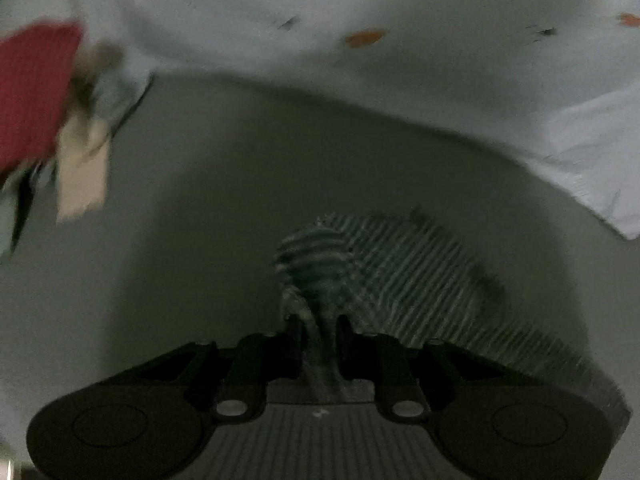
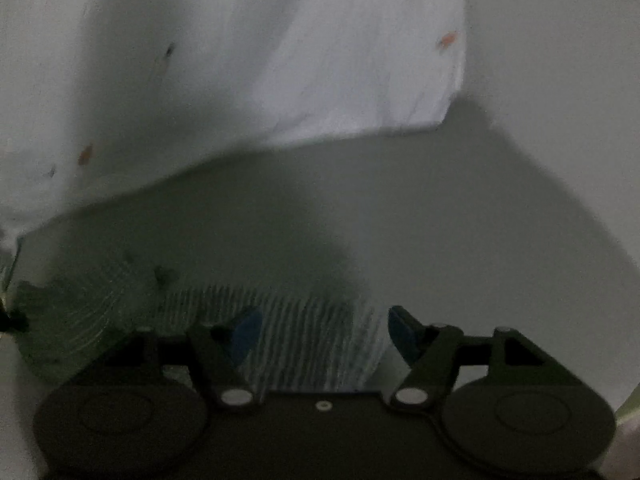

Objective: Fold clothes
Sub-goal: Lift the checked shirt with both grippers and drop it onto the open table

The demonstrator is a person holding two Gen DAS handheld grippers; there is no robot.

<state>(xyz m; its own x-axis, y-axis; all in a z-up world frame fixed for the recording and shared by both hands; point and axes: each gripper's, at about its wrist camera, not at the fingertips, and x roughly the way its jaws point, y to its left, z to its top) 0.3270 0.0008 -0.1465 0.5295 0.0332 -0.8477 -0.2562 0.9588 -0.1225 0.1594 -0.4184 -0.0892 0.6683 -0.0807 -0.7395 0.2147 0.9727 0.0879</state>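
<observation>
A dark striped garment [image 1: 400, 276] lies on a pale surface. My left gripper [image 1: 319, 328] is shut on a bunched edge of it, and the cloth spreads to the right. In the right wrist view the same striped garment [image 2: 304, 336] lies between and under my right gripper [image 2: 325, 328], whose blue-padded jaws stand wide apart and hold nothing. A white cloth with small orange and dark marks [image 1: 360, 20] lies beyond, and it also shows in the right wrist view [image 2: 320, 60].
A red cloth [image 1: 32, 88] and a beige tag or scrap [image 1: 84, 176] sit at the far left of the left wrist view. The pale table surface [image 1: 240, 184] stretches between the striped garment and the white cloth.
</observation>
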